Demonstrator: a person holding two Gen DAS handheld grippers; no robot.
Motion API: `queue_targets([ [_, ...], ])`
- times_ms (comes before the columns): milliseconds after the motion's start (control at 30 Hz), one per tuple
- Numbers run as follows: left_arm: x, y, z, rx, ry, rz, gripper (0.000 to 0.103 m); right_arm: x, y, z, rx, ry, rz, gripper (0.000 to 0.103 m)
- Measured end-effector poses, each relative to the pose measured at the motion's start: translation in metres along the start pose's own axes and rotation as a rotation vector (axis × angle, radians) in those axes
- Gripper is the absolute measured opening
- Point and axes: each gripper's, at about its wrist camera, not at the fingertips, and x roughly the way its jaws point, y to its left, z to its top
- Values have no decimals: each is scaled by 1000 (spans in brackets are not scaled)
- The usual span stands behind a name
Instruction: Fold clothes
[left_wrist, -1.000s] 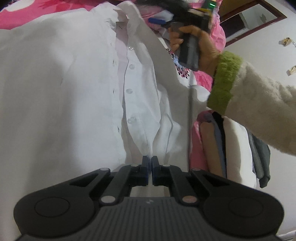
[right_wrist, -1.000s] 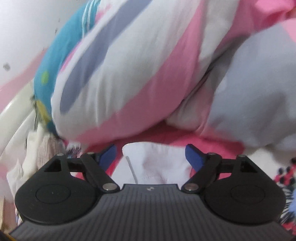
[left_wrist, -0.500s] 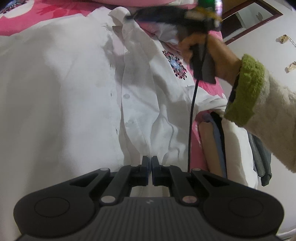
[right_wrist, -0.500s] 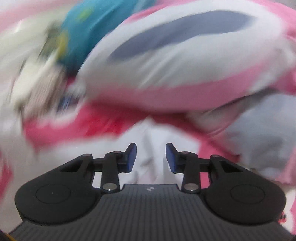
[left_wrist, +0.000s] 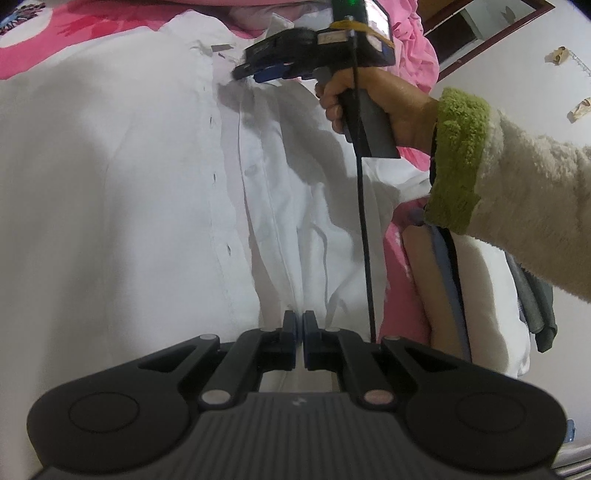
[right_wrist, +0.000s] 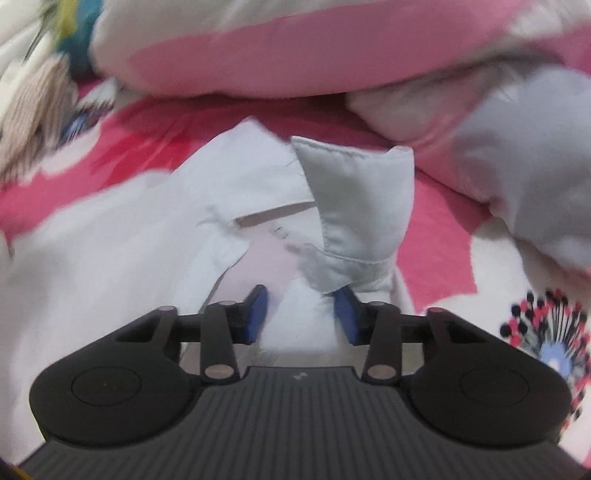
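Left wrist view: white shirt (left_wrist: 147, 192) lies spread on the pink bed cover (left_wrist: 55, 48), placket up.
Left gripper (left_wrist: 299, 325): fingers closed, pinching the placket edge near the hem.
Right gripper (right_wrist: 301, 314): fingers closing around a bunch of collar (right_wrist: 354, 206) fabric, not yet pressing.
Risk: collar may slip free, since the bunch sits off-centre between the fingers.

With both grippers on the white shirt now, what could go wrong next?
1. The right gripper is closing near the collar, but only a thin bunch of fabric sits between its jaws; it may slip out.
2. The left gripper is shut on the shirt's front edge, so a strong pull could crease the button placket.
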Motion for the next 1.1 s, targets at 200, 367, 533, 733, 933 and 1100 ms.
queue_targets([
  [200, 0, 0, -3, 0, -13, 7, 4, -18, -38, -6, 296, -130, 158, 6],
  [367, -2, -2, -9, -10, -6, 2, 4, -41, -2, 0, 68, -201, 231, 6],
  [533, 6, 0, -13, -9, 28, 10, 4, -5, 55, 0, -309, -24, 122, 24],
  [733, 13, 7, -11, -41, 32, 13, 4, -50, 28, 9, -155, -123, 170, 37],
  [933, 10, 18, -11, -49, 45, 25, 4, -33, -53, 20, 275, -117, 154, 41],
  [1100, 6, 29, -11, -71, 48, 53, 5, 13, -103, 17, 638, -50, 280, 34],
])
